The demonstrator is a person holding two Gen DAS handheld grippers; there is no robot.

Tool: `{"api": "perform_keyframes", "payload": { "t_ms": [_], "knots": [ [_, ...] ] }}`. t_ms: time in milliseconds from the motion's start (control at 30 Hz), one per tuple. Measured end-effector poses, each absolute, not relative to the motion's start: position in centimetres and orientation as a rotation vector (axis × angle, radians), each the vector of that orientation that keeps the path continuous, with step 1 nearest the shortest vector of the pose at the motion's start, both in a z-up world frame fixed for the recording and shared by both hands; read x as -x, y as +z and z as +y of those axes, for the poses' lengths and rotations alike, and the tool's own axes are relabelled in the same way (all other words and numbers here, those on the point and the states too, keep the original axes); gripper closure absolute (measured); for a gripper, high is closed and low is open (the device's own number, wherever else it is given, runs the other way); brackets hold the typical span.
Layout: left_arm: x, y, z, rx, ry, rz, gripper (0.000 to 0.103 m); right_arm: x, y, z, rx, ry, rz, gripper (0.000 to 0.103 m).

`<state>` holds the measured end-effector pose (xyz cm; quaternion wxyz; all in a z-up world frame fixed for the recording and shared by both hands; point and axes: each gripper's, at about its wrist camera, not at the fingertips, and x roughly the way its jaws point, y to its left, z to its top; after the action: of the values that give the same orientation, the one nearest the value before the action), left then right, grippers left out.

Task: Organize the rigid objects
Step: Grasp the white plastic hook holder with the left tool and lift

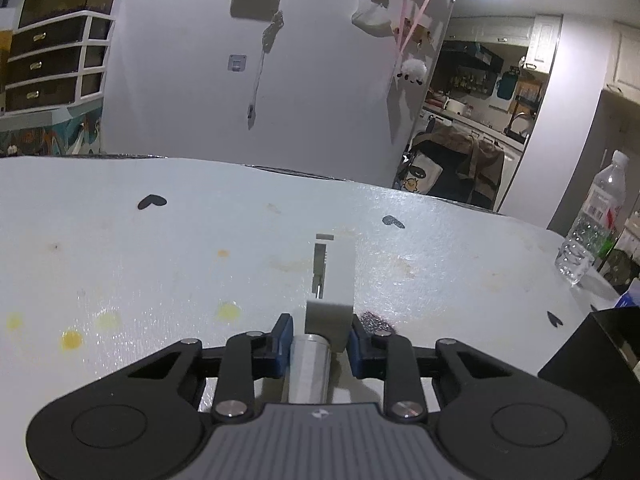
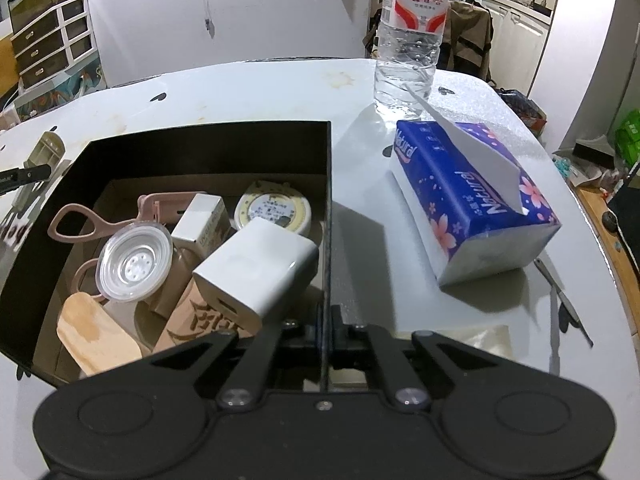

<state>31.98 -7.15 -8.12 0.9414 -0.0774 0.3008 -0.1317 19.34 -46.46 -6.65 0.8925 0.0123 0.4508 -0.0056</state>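
Observation:
My left gripper (image 1: 319,336) is shut on a grey-beige plastic holder (image 1: 336,280) and holds it just above the white table (image 1: 160,264). The same holder (image 2: 42,156) shows at the far left of the right wrist view, held by a left fingertip (image 2: 24,176). My right gripper (image 2: 326,330) is shut on the right wall of the black box (image 2: 329,200). Inside the box lie a white charger (image 2: 256,268), a small white carton (image 2: 204,222), a round tin (image 2: 274,210), a clear lid (image 2: 134,262), pink scissors (image 2: 80,222) and a wooden piece (image 2: 96,336).
A blue tissue pack (image 2: 472,196) and a water bottle (image 2: 412,32) stand right of the box; the bottle also shows in the left wrist view (image 1: 592,220). A thin metal tool (image 2: 560,296) lies near the table's right edge. The box corner (image 1: 600,352) is at the left view's right.

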Motion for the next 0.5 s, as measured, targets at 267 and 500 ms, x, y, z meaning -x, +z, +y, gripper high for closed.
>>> {"api": "perform_keyframes", "payload": {
  "t_ms": [267,500],
  "knots": [
    [-30.1,-8.2,-7.4,0.182,-0.299,0.617,0.074,-19.1,-6.7,-46.4,-0.025,-0.013,0.927,0.1],
    [-27.4,-8.3,-8.3,0.191,-0.321,0.622,0.074,-18.9,-6.7,-46.5,-0.026,-0.009,0.918,0.1]
  ]
}}
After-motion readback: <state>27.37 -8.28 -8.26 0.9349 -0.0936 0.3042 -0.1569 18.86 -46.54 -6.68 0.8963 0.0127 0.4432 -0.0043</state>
